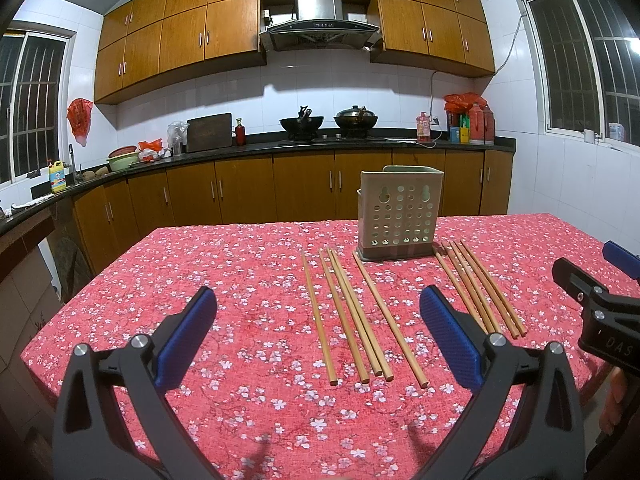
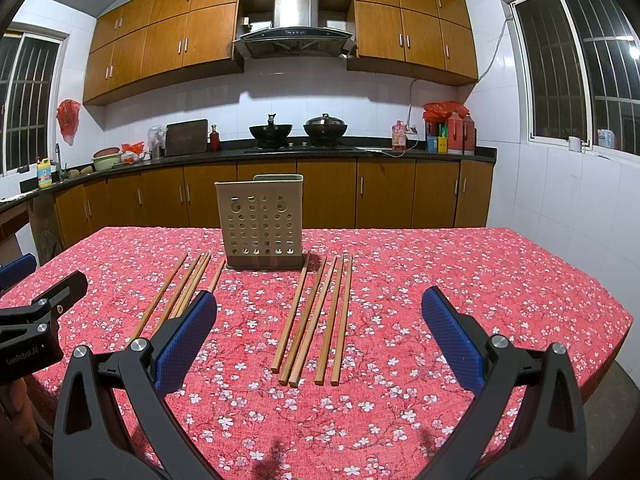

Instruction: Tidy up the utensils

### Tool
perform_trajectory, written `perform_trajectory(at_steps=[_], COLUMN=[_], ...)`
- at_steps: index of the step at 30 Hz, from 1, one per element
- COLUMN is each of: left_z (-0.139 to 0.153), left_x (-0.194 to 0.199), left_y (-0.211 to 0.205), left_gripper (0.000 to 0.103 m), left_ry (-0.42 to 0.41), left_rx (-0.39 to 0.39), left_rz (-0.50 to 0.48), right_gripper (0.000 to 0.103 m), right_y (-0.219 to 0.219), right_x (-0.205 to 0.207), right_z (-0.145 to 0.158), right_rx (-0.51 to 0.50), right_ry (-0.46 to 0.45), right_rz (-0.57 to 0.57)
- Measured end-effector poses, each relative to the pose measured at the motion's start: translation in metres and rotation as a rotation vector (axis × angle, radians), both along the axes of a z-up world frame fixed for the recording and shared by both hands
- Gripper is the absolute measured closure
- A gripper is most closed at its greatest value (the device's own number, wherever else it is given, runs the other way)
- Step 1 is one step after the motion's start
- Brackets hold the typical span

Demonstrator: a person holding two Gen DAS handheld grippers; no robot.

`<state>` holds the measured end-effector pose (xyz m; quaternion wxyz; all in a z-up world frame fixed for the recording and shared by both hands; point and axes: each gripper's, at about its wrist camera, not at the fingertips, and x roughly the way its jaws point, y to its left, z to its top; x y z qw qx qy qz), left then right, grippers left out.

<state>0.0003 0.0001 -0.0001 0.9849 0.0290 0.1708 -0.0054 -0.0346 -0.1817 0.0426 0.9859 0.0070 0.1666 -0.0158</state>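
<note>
Both your left gripper (image 1: 318, 320) and right gripper (image 2: 319, 320) stand wide apart, holding nothing. The chopsticks (image 2: 310, 316) lie close together, some perhaps touching, so you may pinch two or roll one away from the holder (image 2: 262, 224).

Nine long, thin wooden chopsticks (image 2: 310, 320) are counted on the red floral tablecloth (image 2: 440, 280): four in the left group (image 1: 352, 312) and five in the right group. One beige perforated plastic utensil holder (image 2: 262, 224) is seen behind them. Two black woks (image 2: 296, 130) are seen on the far counter, and two open grippers with blue pads (image 1: 318, 304) are counted.
</note>
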Motion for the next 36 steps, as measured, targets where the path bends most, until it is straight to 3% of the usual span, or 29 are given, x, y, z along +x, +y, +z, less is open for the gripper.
perform_trajectory(at_steps=[22,28,34,36], left_z=[-0.001,-0.007,-0.013,-0.015], left_x=[0.003,0.027,0.056,0.07], left_y=[0.0,0.017,0.026,0.028], left_gripper=[0.004,0.004,0.004,0.004], left_ry=[0.013,0.102,0.197,0.24], left_rx=[0.005,0.014,-0.006,-0.007], left_rz=[0.011,0.069,0.081,0.074], right_gripper=[0.002,0.002,0.002,0.011], right_y=[-0.001,-0.017,-0.041,-0.048], right_x=[-0.001,0.02,0.057,0.071], right_z=[0.001,-0.01,-0.021,-0.025], right_rx=[0.015,0.089,0.1,0.108], right_ry=[0.012,0.11,0.259,0.309], right_rz=[0.004,-0.017,-0.099,-0.109])
